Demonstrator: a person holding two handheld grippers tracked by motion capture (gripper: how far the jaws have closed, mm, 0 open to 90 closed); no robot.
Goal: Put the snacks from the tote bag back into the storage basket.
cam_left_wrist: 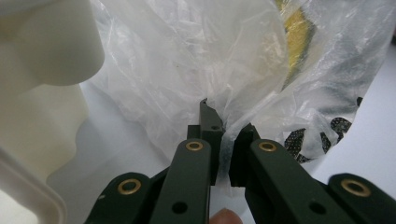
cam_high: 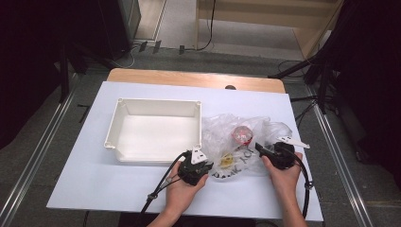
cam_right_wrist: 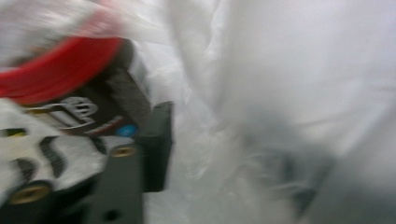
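A crumpled clear plastic bag (cam_high: 265, 126) lies on the white board, right of a white tray (cam_high: 156, 102). Inside the bag are a red-lidded item (cam_high: 242, 134) and a yellow item (cam_high: 226, 161). My left gripper (cam_high: 208, 164) is at the bag's near left corner. In the left gripper view the left gripper (cam_left_wrist: 224, 128) is shut on a fold of the bag's film (cam_left_wrist: 187, 60). My right gripper (cam_high: 259, 147) reaches into the bag's near right side. In the blurred right gripper view the right gripper (cam_right_wrist: 229, 158) stands wide apart. Film veils its right jaw, and the red-lidded item (cam_right_wrist: 56, 70) is beside its left jaw.
The empty white tray's corner (cam_left_wrist: 46, 56) is close on the left of my left gripper. Black lettering (cam_left_wrist: 299, 140) is printed on the bag's near side. The white board (cam_high: 94, 175) covers a wooden table (cam_high: 189, 78). Beyond it are floor cables and dark stands.
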